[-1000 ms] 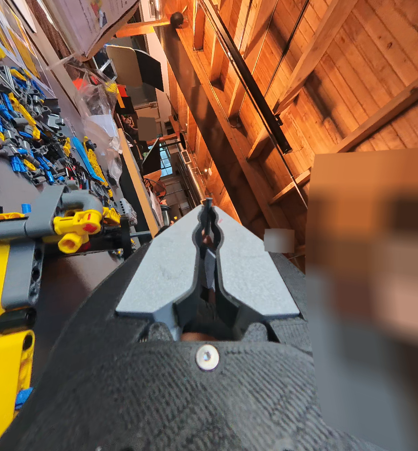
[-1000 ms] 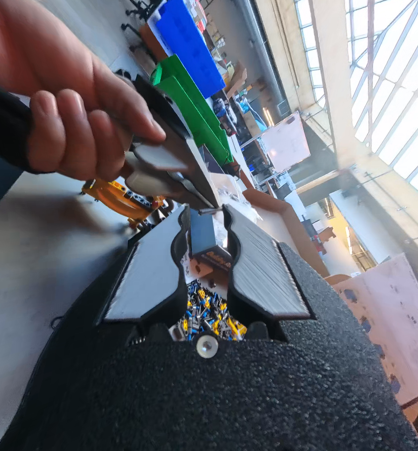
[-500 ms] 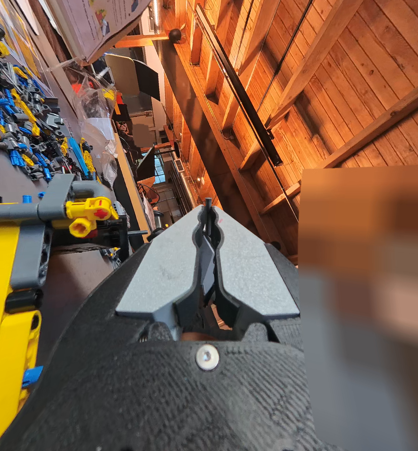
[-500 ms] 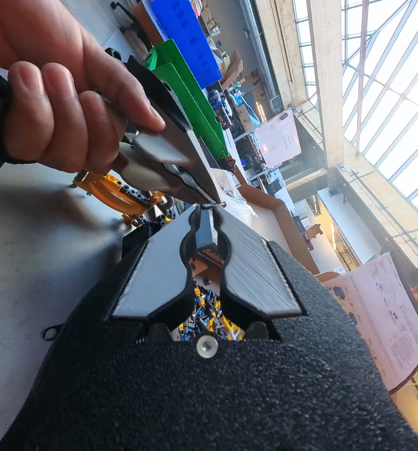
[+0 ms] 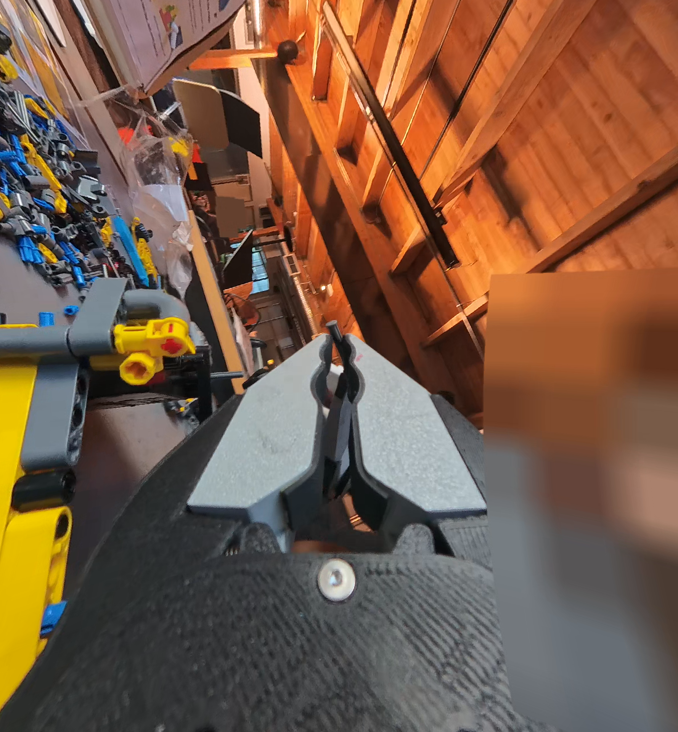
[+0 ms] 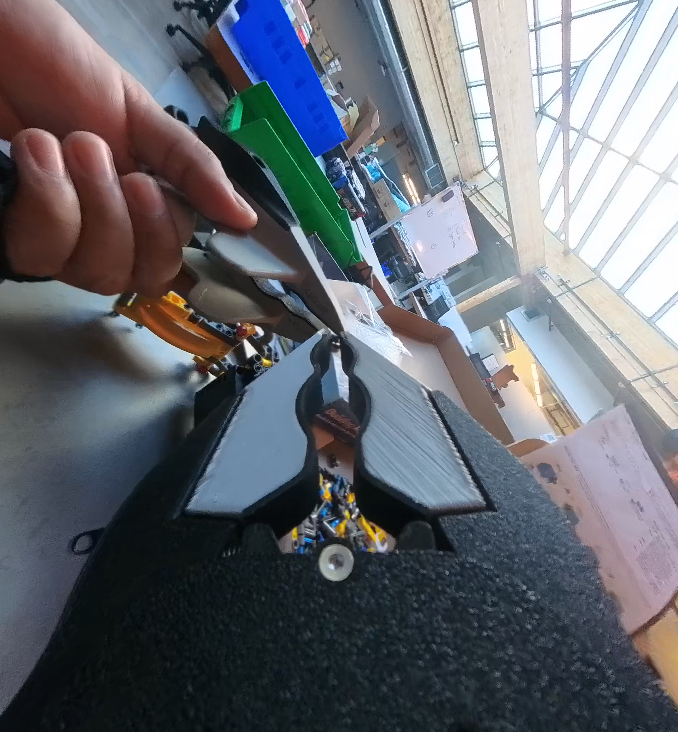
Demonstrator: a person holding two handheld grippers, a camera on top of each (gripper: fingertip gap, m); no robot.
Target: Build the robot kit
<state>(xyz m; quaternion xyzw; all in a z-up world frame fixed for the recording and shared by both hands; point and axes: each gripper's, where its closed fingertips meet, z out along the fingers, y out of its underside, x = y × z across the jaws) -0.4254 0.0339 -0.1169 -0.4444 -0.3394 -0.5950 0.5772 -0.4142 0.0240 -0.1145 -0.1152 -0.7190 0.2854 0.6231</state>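
My left gripper (image 5: 337, 341) is shut on a thin black pin (image 5: 334, 329) that sticks out past its tips, raised above the table. A yellow and grey brick model (image 5: 8, 435) with a yellow connector (image 5: 151, 346) lies to its left. In the right wrist view a hand (image 6: 91, 178) holds the left gripper (image 6: 290, 277), whose tip meets my right gripper (image 6: 335, 340). The right gripper's jaws are closed to a narrow slit on the small dark pin (image 6: 334, 344). The model shows there too (image 6: 179, 321).
A pile of loose blue, yellow and grey pieces (image 5: 24, 190) and plastic bags (image 5: 159, 190) lie on the table; the pile also shows between the right fingers (image 6: 333, 515). A cardboard tray (image 6: 428, 356), green bins (image 6: 290, 158), a blue bin (image 6: 286, 71) and a printed sheet (image 6: 626, 515) stand beyond. Both grippers' tips are close together, under 4 cm apart.
My right gripper's jaws have closed from wide apart to a narrow slit around the pin at the left gripper's tip. The left gripper has kept its hold and shifted slightly.
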